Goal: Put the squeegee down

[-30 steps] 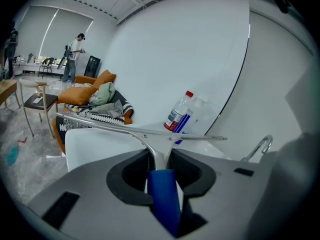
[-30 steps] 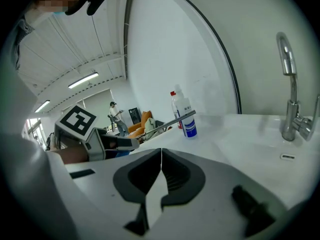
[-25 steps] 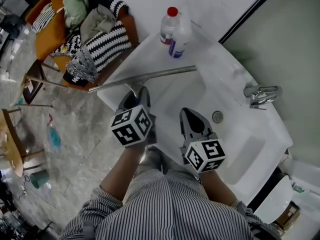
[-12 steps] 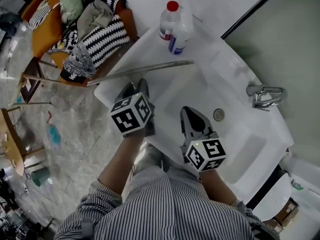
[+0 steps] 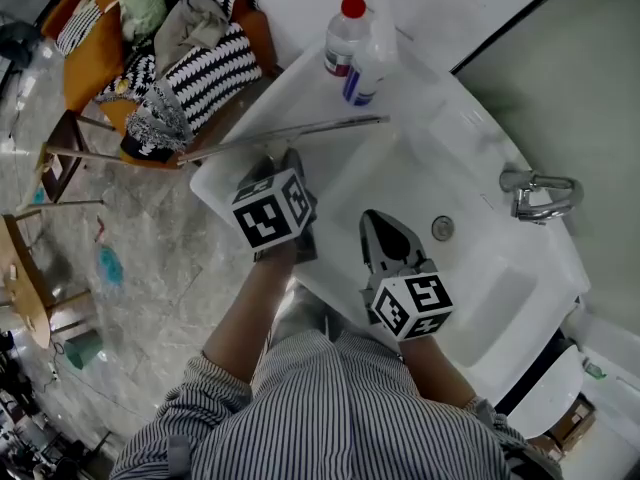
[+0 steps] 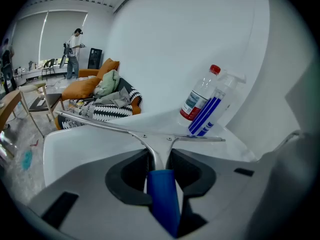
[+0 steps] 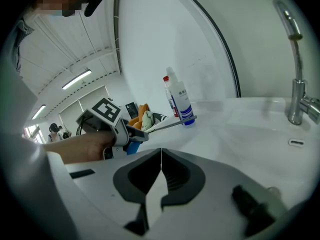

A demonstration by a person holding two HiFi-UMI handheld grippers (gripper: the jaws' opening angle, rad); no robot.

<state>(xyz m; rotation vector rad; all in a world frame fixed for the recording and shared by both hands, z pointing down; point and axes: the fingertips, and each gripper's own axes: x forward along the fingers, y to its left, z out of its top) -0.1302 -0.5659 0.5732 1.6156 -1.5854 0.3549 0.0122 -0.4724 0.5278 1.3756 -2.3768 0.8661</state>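
Holding the squeegee by its blue handle, left gripper clamped on it | blade stretched over the sink's far-left rim, couldn't tell if it touched | red-capped bottle and spray bottle near the blade tip | right gripper pinched together on nothing, above the basin lol

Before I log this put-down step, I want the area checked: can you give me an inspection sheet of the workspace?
Surface: white sink, basin bare.
Job's things: squeegee, blue handle in the left claw, blade over the sink's rim; contact unclear.
Clutter: red-capped bottle and spray bottle on the sink's back ledge.
Grippers: left claw shut on the squeegee; right claw shut, empty, over the basin.
Cables: nothing seen.
Surroundings: faucet, orange chair piled with clothes, stone floor.
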